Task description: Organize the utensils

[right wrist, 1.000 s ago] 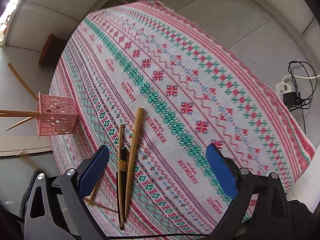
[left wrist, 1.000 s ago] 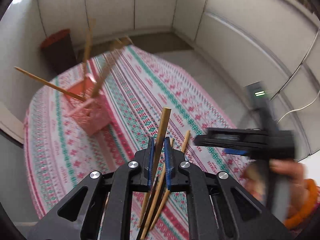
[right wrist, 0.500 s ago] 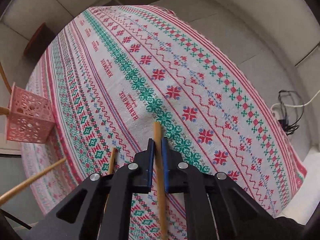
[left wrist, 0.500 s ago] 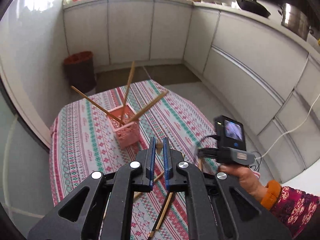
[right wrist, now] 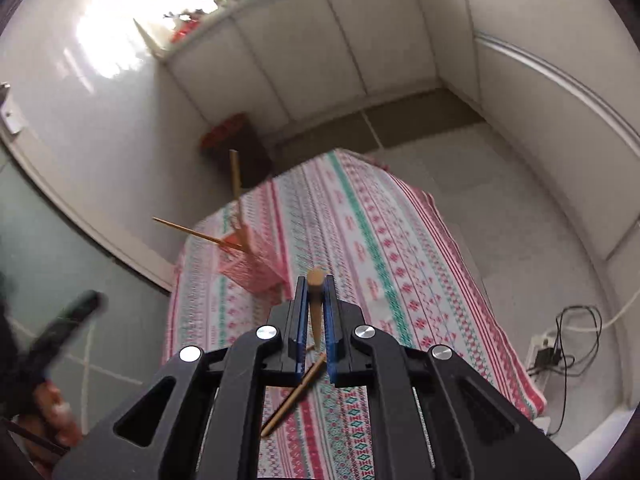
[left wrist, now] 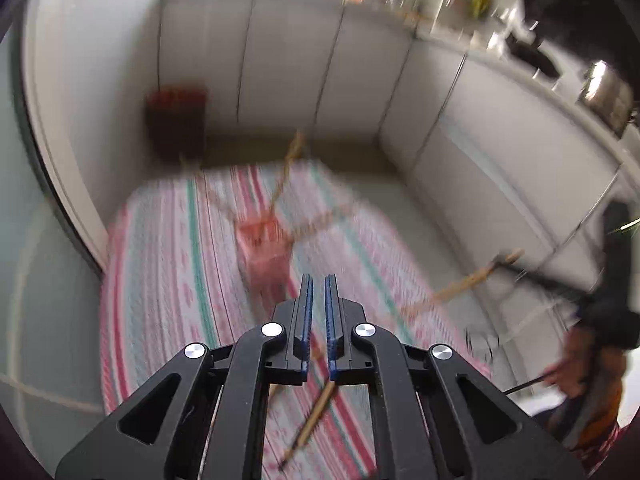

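My right gripper (right wrist: 316, 280) is shut on a wooden chopstick (right wrist: 316, 304), lifted above the patterned tablecloth (right wrist: 400, 280). Just beyond its fingertips, to the left, stands a pink perforated basket (right wrist: 252, 264) with several chopsticks leaning out of it. One loose chopstick (right wrist: 294, 396) lies on the cloth below the gripper. The left wrist view is blurred. In it my left gripper (left wrist: 316, 280) is shut with nothing between its fingers, raised above the near end of the table. The basket (left wrist: 264, 248) is ahead of it, and the held chopstick (left wrist: 468, 284) hangs at the right.
A dark bin with a red rim (right wrist: 236, 148) stands on the floor past the table's far end. A power strip with cables (right wrist: 552, 356) lies on the floor to the right. White cabinets (left wrist: 288, 72) wall the room. A person's hand (left wrist: 580, 368) is at the right edge.
The right gripper shut on a chopstick that lay on the cloth and lifted it well above the table. The left gripper, shut all along, rose and drew back.
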{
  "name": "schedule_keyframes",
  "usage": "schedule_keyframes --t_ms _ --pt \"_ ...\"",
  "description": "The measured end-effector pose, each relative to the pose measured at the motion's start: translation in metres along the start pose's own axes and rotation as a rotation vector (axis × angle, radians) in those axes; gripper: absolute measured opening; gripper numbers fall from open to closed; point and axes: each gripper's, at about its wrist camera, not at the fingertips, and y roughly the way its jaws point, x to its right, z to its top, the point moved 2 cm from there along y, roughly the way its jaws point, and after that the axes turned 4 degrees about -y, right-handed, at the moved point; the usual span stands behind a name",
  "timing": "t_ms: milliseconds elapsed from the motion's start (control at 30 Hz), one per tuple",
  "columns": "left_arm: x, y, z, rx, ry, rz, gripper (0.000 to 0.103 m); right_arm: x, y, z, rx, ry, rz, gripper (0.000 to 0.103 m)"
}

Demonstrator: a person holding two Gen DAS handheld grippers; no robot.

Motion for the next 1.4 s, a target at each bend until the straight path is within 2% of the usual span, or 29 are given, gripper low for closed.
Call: schedule_keyframes --t_ms 67,167,267,367,567,667,833,1033,1100,1133,1267,1400 --pt "-0.006 0.058 -0.018 -0.207 -0.003 0.025 0.008 -0.006 -0.007 0.004 0.009 -0.01 0.032 0.008" --pt "-0.005 0.129 -0.041 -0.388 0.015 0.096 0.012 -0.002 -0.007 0.003 -0.005 -0.001 0.074 0.008" --pt "-0.001 0.183 -0.057 -0.498 0.059 0.167 0.017 -0.005 0.0 0.0 -0.016 0.006 0.083 0.008" --pt "0.001 0.213 -0.062 -0.541 0.07 0.196 0.023 -0.001 0.004 0.001 -0.03 0.007 0.094 0.008" --pt "0.011 0.222 -0.052 -0.535 0.071 0.182 0.03 0.012 0.003 0.003 -0.032 0.005 0.081 0.008" --pt "0.025 0.217 -0.051 -0.546 0.128 0.16 0.031 0.022 -0.005 0.007 -0.01 0.013 0.064 0.008" --pt "0.033 0.221 -0.057 -0.532 0.189 0.224 0.03 0.033 -0.008 0.01 -0.014 0.048 0.075 0.008" --pt "0.023 0.246 -0.072 -0.568 0.24 0.273 0.03 0.033 -0.002 0.008 -0.034 0.043 0.07 0.008" --pt "0.024 0.248 -0.072 -0.549 0.241 0.24 0.024 0.033 0.0 0.007 -0.037 0.038 0.064 0.008" --pt "0.024 0.251 -0.071 -0.541 0.235 0.225 0.017 0.033 0.0 0.007 -0.037 0.038 0.062 0.008" --pt "0.017 0.247 -0.072 -0.474 0.235 0.232 0.006 0.031 0.002 0.007 -0.041 0.034 0.066 0.008" --pt "-0.003 0.196 -0.057 -0.366 0.197 0.203 0.005 0.021 -0.003 0.006 -0.032 0.0 0.077 0.008"
